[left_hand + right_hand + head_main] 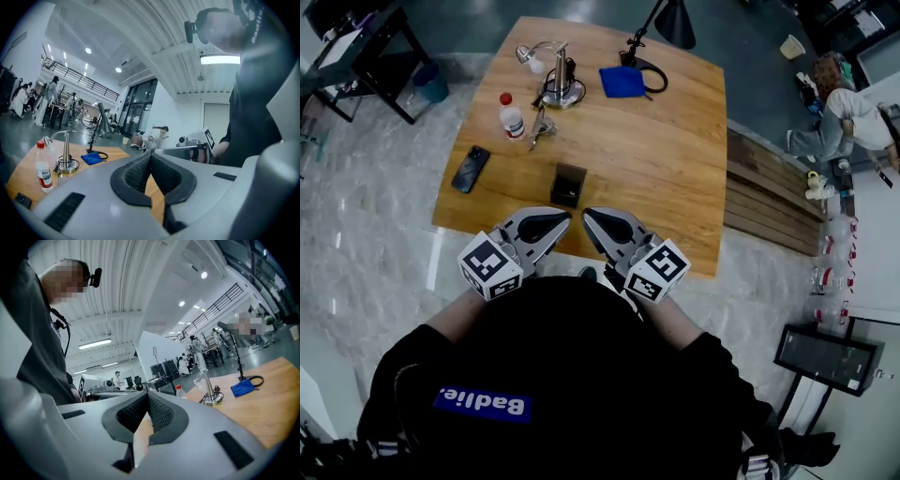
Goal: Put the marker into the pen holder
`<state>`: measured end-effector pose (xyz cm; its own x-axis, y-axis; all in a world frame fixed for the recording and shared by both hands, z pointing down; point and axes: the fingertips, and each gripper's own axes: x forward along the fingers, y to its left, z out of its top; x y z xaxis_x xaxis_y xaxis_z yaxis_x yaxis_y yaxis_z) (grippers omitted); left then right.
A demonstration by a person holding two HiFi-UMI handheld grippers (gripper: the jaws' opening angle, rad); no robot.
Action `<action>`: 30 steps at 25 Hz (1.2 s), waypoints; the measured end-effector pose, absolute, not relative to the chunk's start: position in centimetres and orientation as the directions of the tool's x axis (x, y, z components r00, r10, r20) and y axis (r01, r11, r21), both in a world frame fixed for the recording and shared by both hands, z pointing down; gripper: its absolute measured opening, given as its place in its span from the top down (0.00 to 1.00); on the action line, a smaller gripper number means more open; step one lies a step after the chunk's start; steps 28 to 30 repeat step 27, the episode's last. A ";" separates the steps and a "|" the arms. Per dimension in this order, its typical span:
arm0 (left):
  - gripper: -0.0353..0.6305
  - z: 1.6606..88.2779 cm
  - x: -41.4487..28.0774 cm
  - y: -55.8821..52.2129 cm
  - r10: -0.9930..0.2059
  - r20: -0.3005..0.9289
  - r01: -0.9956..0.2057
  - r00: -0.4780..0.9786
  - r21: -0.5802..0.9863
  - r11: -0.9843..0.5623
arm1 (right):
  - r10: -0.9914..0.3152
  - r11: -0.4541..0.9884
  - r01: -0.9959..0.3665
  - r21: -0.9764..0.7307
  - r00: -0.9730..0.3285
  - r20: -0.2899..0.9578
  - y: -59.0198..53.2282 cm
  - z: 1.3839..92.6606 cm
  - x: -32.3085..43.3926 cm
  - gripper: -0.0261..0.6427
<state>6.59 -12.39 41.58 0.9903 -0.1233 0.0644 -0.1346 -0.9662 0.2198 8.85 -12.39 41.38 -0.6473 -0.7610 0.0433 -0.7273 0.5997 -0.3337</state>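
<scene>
Your left tongs (559, 221) and right tongs (594, 219) hang side by side over the near edge of the tabletop (675, 178). Each pair is pressed together on nothing. Just beyond them stands the black pen holder (569, 185), its top open. Farther off, beside the bottle (512, 116), lies what I take for the marker (541, 127), a slim grey thing too small to be sure of. Spread one pair before you reach. Come in across its length and pinch near the middle, so it hangs balanced for the drop.
</scene>
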 end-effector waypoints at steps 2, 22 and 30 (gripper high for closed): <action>0.93 41.6 6.7 -12.2 -0.120 0.063 -0.131 0.991 0.217 -0.967 | -0.763 0.596 -0.727 -0.341 -0.645 0.040 -12.2 41.7 8.7 0.95; 0.93 41.5 7.0 -12.7 -0.139 0.060 -0.149 0.989 0.219 -0.964 | -0.750 0.603 -0.714 -0.356 -0.659 0.053 -12.8 41.9 8.9 0.95; 0.93 41.7 7.0 -13.0 -0.143 0.060 -0.153 0.988 0.223 -0.963 | -0.743 0.606 -0.711 -0.358 -0.666 0.064 -13.0 42.3 8.8 0.95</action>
